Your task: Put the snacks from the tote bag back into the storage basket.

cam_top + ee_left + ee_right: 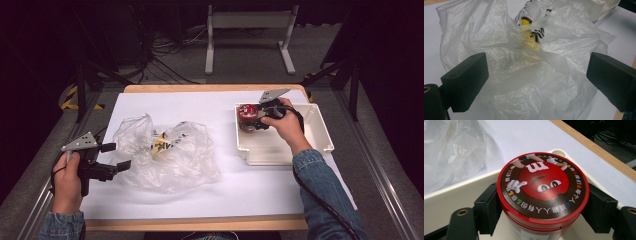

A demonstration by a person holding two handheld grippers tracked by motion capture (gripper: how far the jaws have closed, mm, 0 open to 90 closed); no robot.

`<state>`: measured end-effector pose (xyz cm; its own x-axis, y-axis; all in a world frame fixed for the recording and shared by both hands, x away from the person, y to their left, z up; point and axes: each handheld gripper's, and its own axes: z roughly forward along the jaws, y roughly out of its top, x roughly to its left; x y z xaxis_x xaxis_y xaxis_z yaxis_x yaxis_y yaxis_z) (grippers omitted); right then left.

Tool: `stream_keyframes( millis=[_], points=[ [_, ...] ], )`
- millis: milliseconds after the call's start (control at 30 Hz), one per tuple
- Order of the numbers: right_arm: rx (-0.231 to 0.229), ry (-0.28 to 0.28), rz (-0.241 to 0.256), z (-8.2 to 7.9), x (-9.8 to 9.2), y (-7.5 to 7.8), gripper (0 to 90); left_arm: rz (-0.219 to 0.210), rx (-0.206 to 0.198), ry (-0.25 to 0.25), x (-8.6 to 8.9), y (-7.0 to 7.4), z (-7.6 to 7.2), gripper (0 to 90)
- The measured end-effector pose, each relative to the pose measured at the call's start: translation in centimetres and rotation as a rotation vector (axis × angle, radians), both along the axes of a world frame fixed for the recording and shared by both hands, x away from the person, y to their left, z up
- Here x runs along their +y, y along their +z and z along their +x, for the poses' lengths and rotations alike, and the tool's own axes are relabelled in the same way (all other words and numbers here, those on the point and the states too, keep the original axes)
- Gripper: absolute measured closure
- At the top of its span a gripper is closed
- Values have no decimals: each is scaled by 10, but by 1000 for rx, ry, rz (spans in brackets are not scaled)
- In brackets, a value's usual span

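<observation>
So the candy tub (543,195) with the red lid is sitting upright in the far left corner of the white tray (320,132), over on the right side of the table (210,222). The right gripper (254,119) has it clamped, one black jaw pressed on each side of the tub just under the lid rim, and in the right gripper view you can see both jaws touching the red band. The lid has a red cartoon candy face on it with a white "m" and a ring of small printed characters around the edge. The person's right hand (286,125) reaches over the tray from the near side, denim sleeve (320,185) and black cable trailing back toward the near edge. Over on the left, the crumpled clear plastic bag (165,150) lies on the white sheet (225,185) that covers the table, well apart from the tray. There's something yellow with black print (530,32) inside the bag, can't really tell what it is through the plastic. The left gripper (116,156) sits at the near left edge of the bag with its jaws spread wide, and in the left gripper view the bag bulges up between them, though neither jaw is pinching it. The left hand (67,175) holds that gripper low by the table's left edge.
</observation>
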<state>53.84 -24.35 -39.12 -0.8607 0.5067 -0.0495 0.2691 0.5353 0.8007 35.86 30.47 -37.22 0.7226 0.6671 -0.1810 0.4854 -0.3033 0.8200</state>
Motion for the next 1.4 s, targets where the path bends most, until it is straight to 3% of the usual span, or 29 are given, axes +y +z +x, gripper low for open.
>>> stream_keyframes(
  millis=[800,1000,1167,1200,1400],
  points=[
    [13,-18,-11,3,2,-21,249,2,6,-4,-1,-2,2,48],
    [15,-25,-25,3,1,-20,241,12,-8,19,-2,-2,2,48],
    [44,-44,1,2,1,-15,128,14,-7,14,-3,-2,3,48],
    [62,-52,5,1,0,-13,125,14,-5,10,-4,-1,2,48],
    [65,-64,1,-4,-2,-3,122,19,-6,7,-5,-1,2,47]
  ],
)
